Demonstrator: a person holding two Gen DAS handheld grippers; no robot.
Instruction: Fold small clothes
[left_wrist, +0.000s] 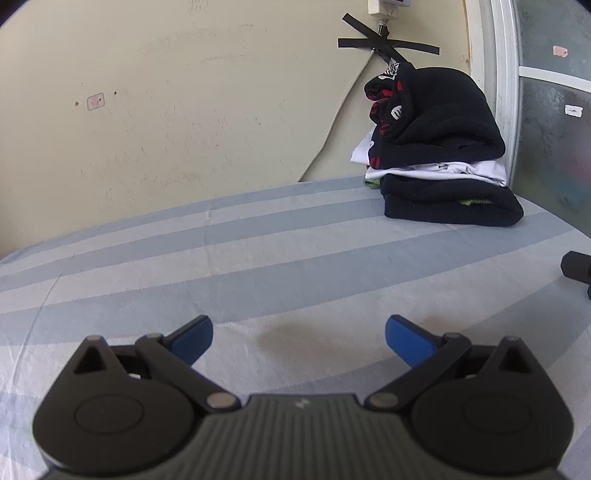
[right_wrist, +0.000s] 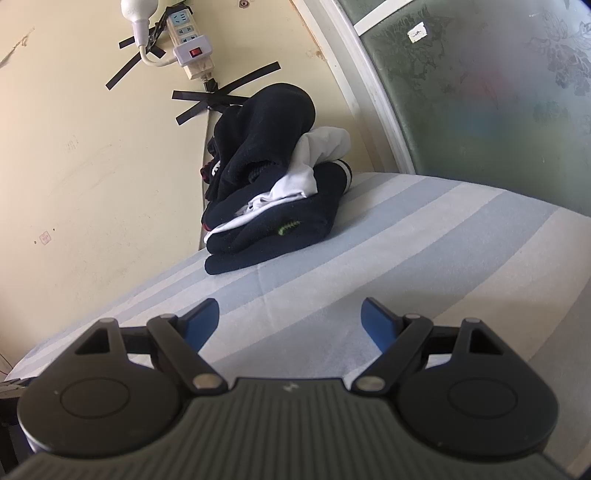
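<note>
Upright, clothes stack (right_wrist: 273, 206), against wall.

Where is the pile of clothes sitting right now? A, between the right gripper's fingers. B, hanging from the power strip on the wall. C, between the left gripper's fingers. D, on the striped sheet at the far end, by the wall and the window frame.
D: the pile of clothes rests on the striped sheet by the wall, while the left gripper and right gripper stand open with nothing between their fingers.
</note>
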